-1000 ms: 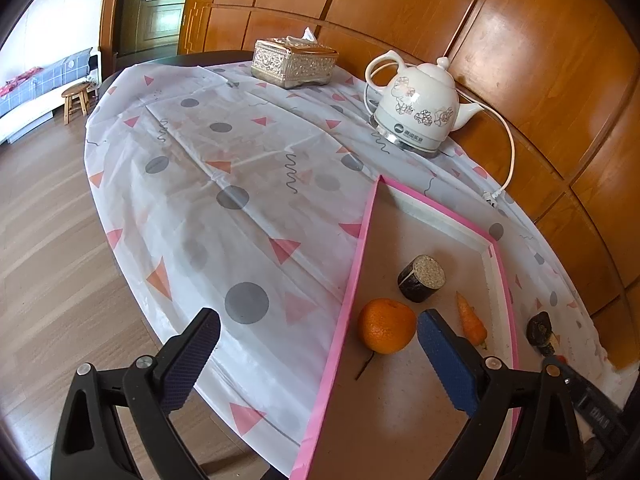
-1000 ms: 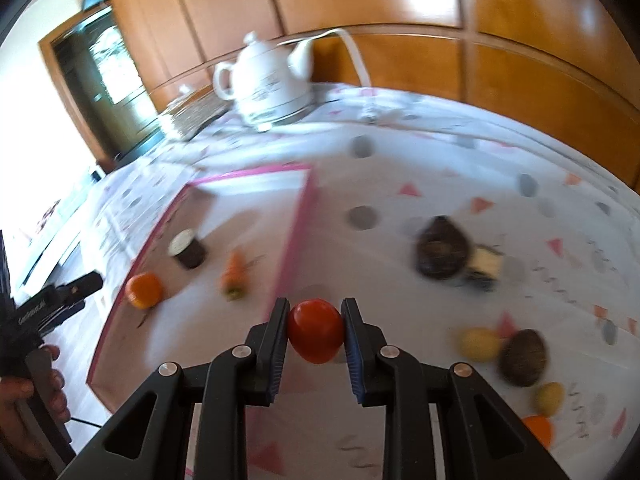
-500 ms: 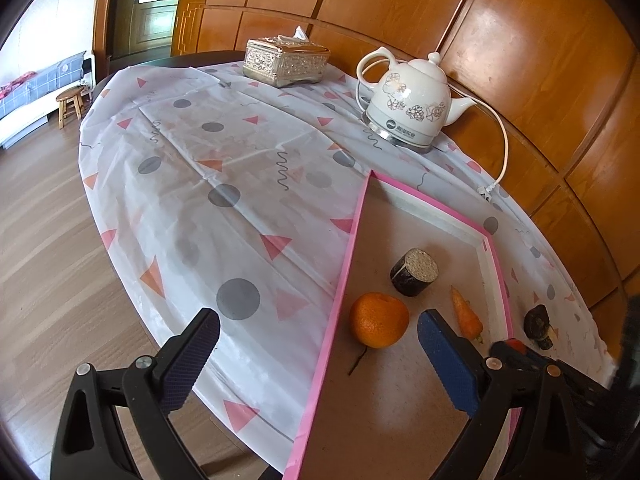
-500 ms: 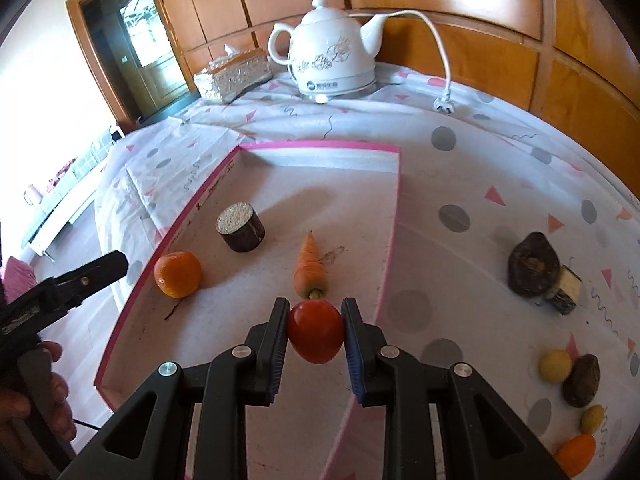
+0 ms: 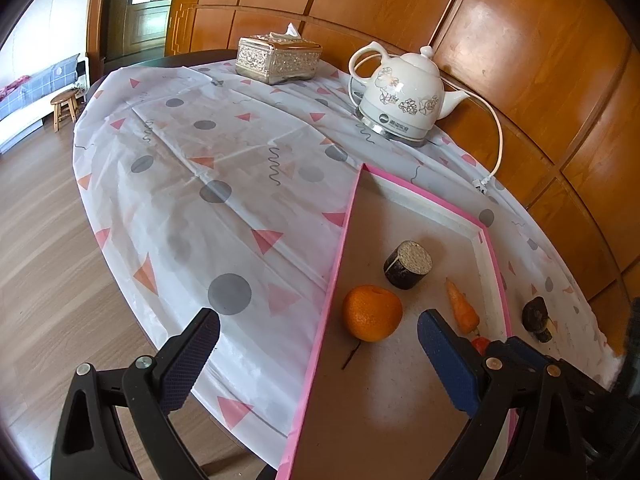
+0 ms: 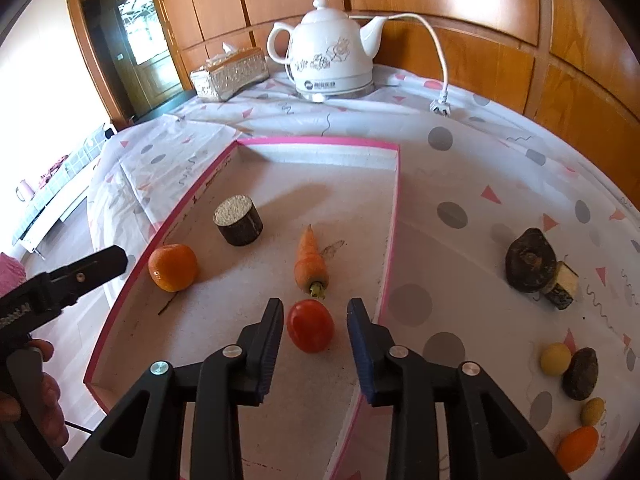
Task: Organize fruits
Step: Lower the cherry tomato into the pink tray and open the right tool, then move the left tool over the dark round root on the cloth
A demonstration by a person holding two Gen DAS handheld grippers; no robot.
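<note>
A red tomato [image 6: 310, 331] sits on the floor of the pink-rimmed tray [image 6: 316, 141], just in front of a carrot [image 6: 310, 264]. My right gripper [image 6: 315, 306] straddles it with its jaws opening; both pads stand clear of the fruit. An orange [image 6: 173, 267] and a dark cut cylinder [image 6: 238, 221] lie farther left in the tray. My left gripper [image 5: 318, 320] hangs wide open over the tray's near rim [image 5: 344, 240], holding nothing, close to the orange [image 5: 372, 312]. A sliver of the tomato [image 5: 480, 343] shows behind its right finger.
Several loose fruits lie on the patterned cloth right of the tray: a dark fruit [image 6: 528, 266], a yellow one [image 6: 555, 358], another dark one [image 6: 581, 374] and an orange one [image 6: 578, 448]. A white kettle [image 6: 332, 56] with its cord and a tissue box [image 6: 230, 74] stand at the back.
My right gripper carried the tomato left from over the cloth into the tray, then its jaws parted and let go of it. The left gripper stayed where it was, open.
</note>
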